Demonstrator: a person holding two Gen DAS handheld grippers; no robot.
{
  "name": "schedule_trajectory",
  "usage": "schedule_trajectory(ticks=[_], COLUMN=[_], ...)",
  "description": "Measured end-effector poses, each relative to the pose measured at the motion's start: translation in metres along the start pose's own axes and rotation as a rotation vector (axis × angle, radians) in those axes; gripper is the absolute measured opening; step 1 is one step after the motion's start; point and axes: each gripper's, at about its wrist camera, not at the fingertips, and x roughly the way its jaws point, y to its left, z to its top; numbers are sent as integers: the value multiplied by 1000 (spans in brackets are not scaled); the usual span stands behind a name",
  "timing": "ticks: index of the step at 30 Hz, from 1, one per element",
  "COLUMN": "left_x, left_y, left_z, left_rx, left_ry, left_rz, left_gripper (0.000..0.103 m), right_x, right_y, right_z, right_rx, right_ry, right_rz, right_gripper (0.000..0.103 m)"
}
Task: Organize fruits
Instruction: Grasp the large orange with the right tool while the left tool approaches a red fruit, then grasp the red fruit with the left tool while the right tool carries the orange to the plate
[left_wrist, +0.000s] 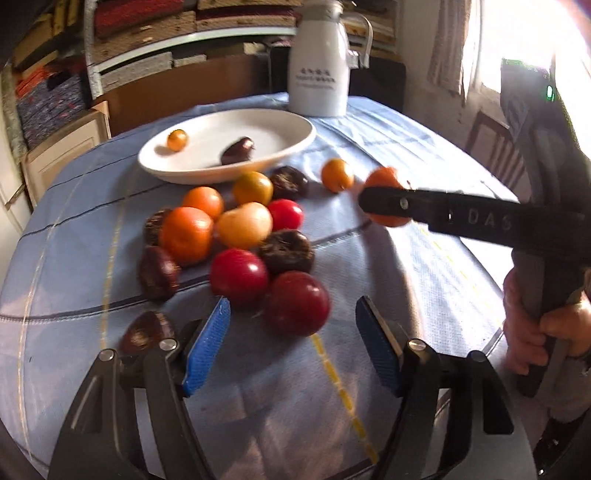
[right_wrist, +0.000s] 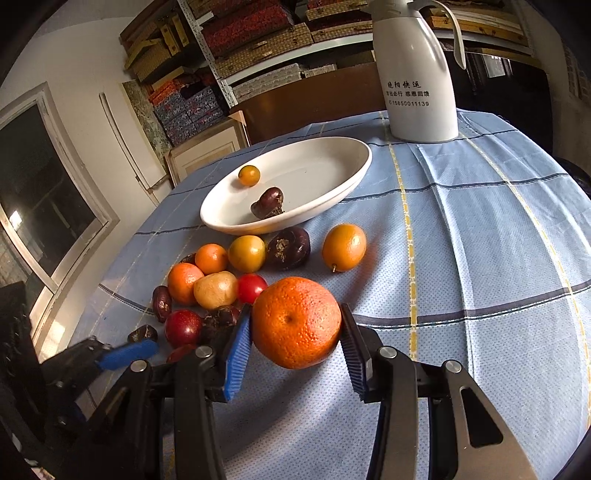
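Right gripper (right_wrist: 295, 334) pinches a mandarin (right_wrist: 295, 322) clear of the cloth, likely bound for the white dish (right_wrist: 354, 173). Left gripper (left_wrist: 291, 347) spread, empty, above the fruit pile.

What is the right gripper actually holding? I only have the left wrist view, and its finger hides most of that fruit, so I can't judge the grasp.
Observer: An orange, pinched between the right gripper pads at its widest part; it looks centred between them.
Operator: Is the printing on the white jug readable from your side?
Observer: Yes, the white jug carries dark characters and a line of digits, sharp in the right wrist view.
Operator: What does the dark piece in the dish look like?
Observer: The white dish holds a small orange fruit and a dark fruit that looks lumpy, with a paler patch near its base.
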Motion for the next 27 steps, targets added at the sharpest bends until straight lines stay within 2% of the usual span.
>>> schedule_trajectory(ticks=[4, 9, 14, 17, 19, 23, 27], left_x=[11, 24, 20, 3, -8, -10, 22], left_y=[-6, 1, 9, 15, 24, 52, 86], left_z=[4, 4, 3, 12, 28, 75, 117], left_rx=[16, -37, -78, -88, -96, -117, -181], left_ry=[28, 81, 70, 6, -34, -88, -81], left_rz=[-36, -66, -109, -108, -76, 31, 76], left_gripper=[69, 39, 38, 38, 38, 38, 38], right_x=[-1, 0, -1, -5, -7, -3, 20], right_y=[-1, 0, -2, -4, -4, 0, 10], right_z=[0, 0, -1, 2, 9, 47, 88], right_rx=[10, 7, 17, 25, 34, 18, -18], right_ry=[-2, -1, -5, -27, -36, -42, -51], right_rz=[2, 1, 2, 20, 34, 16, -8], right_gripper=[46, 46, 46, 46, 46, 46, 46])
